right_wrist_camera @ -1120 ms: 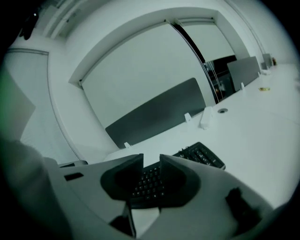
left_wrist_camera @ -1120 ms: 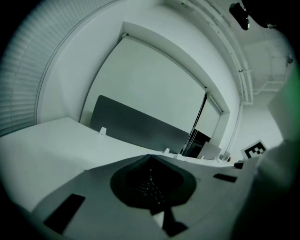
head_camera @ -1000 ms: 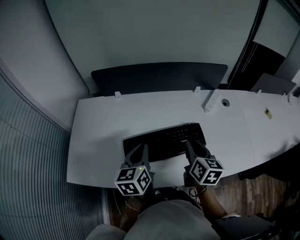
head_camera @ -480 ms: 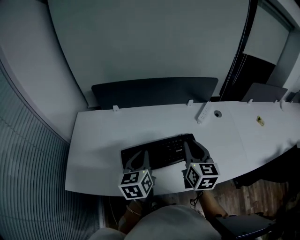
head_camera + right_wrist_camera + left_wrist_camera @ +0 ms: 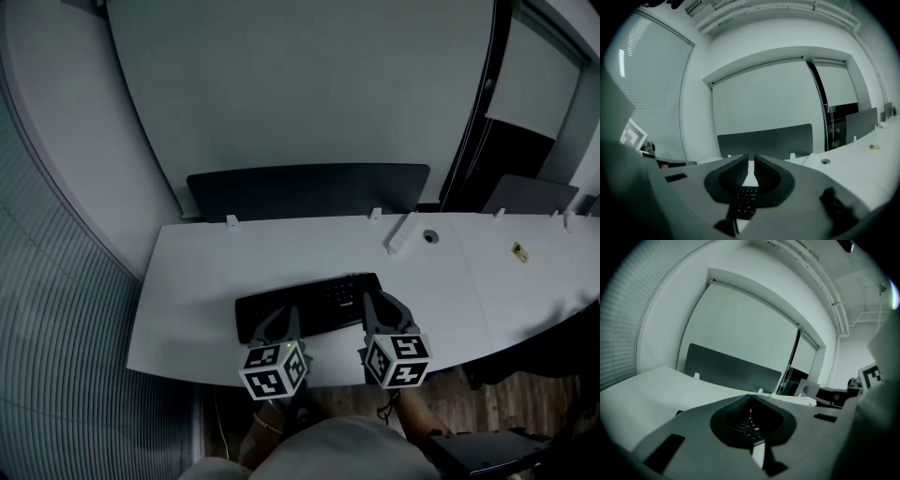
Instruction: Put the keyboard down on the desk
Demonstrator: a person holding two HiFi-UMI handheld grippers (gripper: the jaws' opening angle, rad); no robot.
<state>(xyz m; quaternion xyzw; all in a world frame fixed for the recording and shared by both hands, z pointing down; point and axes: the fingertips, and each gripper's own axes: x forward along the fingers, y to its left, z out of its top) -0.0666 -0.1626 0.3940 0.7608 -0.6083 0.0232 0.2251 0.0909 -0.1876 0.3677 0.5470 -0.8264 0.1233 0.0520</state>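
Observation:
A black keyboard (image 5: 309,302) lies flat on the white desk (image 5: 206,281), close to its near edge. My left gripper (image 5: 286,314) hovers over the keyboard's near left part, its jaws shut with nothing between them. Its own view shows the closed fingertips (image 5: 751,395) with the keys (image 5: 751,427) beneath them. My right gripper (image 5: 367,298) hangs over the keyboard's right end. There the pads stand a thin slit apart, nothing sits in the slit, and the keys (image 5: 745,201) lie below.
A white power strip (image 5: 401,232) and a round cable hole (image 5: 430,237) sit at the desk's back right. A dark divider panel (image 5: 309,192) runs along the far edge. A small yellow item (image 5: 518,249) lies further right. Blinds cover the wall at the left.
Both grippers have risen a little above the keyboard's near edge, and the right one has rolled. The keyboard keeps its place on the desk.

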